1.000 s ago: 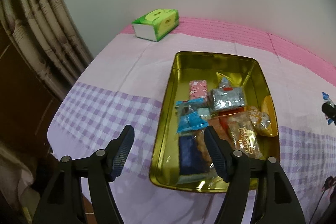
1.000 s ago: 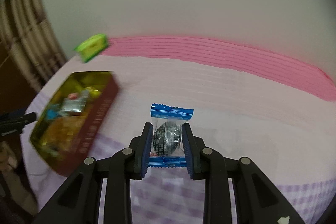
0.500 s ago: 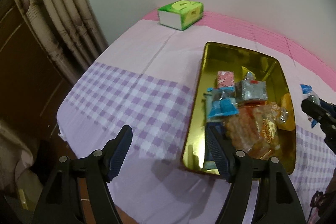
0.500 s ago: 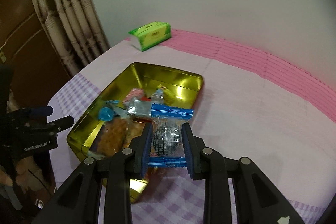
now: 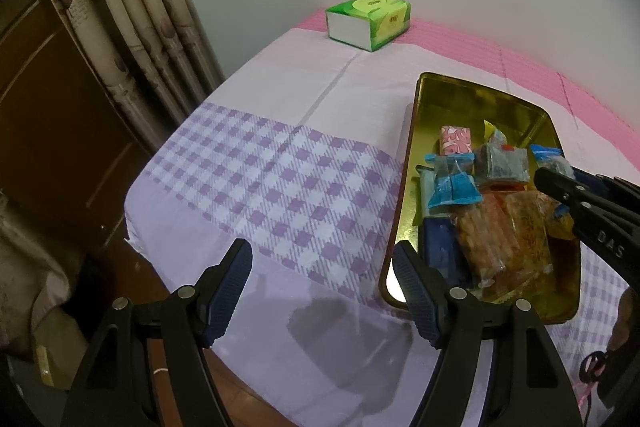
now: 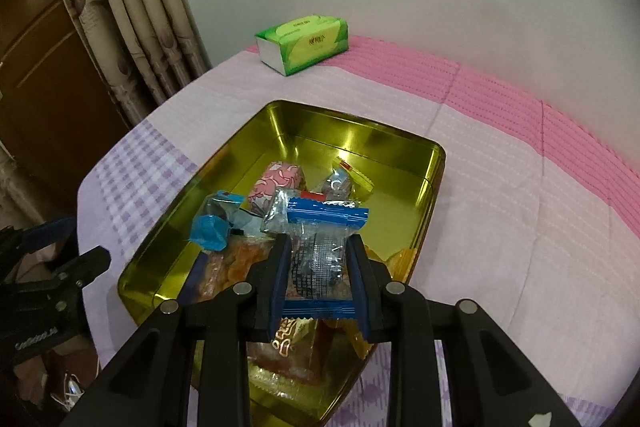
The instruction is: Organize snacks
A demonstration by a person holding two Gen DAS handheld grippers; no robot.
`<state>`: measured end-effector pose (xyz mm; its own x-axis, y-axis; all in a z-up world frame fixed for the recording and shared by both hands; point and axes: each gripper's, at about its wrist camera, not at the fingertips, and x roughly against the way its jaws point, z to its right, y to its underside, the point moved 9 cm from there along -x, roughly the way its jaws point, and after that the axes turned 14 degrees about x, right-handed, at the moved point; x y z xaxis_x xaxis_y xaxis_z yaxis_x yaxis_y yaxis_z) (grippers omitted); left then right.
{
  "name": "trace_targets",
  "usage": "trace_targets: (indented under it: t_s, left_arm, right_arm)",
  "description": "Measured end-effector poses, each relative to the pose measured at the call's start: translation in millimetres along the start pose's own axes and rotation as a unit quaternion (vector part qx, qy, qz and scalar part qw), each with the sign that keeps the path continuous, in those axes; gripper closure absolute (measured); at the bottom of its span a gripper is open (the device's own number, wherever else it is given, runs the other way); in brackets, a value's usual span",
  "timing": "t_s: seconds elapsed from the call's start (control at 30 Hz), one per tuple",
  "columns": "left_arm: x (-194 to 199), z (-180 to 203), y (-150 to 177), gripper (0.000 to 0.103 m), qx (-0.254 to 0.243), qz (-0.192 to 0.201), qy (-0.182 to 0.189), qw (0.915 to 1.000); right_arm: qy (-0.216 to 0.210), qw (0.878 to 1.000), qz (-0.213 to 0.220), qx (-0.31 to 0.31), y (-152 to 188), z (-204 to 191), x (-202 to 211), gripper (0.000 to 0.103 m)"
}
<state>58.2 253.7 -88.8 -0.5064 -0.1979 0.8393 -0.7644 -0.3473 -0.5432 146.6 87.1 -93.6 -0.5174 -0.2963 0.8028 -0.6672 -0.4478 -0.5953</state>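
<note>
Blue-edged snack packet (image 6: pixel 320 251) sits pinched in the right gripper (image 6: pixel 319 281) over the gold tin (image 6: pixel 288 123); left gripper (image 5: pixel 326 291) hangs spread, empty.

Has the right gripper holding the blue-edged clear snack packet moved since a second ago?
Yes. The right gripper, shut on the blue-edged clear snack packet, has travelled from bare tablecloth beside the gold metal tin to above the tin's snacks.

hidden: snacks under right claw (image 6: pixel 320 279) — partly covered | cut off: gold tin (image 6: pixel 280 119) near corner — bottom edge
</note>
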Motion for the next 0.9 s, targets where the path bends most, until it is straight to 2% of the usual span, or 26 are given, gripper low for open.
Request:
trace_targets:
  t_s: [0.43, 0.63, 0.73, 0.8, 0.9]
  left_arm:
    - [-4, 3, 3, 0.03, -0.011, -0.006, 0.001, 0.9999]
    - [-6, 7, 5, 0.03, -0.018, -0.011, 0.002, 0.9998]
    - [-5, 9, 6, 0.03, -0.023, -0.009, 0.001, 0.9997]
    - [-4, 9, 6, 0.03, -0.025, -0.008, 0.001, 0.9997]
    - [-2, 10, 6, 0.03, -0.025, -0.006, 0.002, 0.9997]
  right_arm:
    - [0.004, 1.0, -0.021, -0.012, 7, 0, -19, 0.075]
    - [0.002, 1.0, -0.017, -0.015, 7, -1, -19, 0.073]
    - [0.003, 1.0, -0.013, -0.019, 7, -1, -14, 0.059]
    - [0.008, 1.0, -0.007, -0.02, 6, -1, -6, 0.046]
    - [0.016, 1.0, -0.001, -0.013, 6, -4, 7, 0.033]
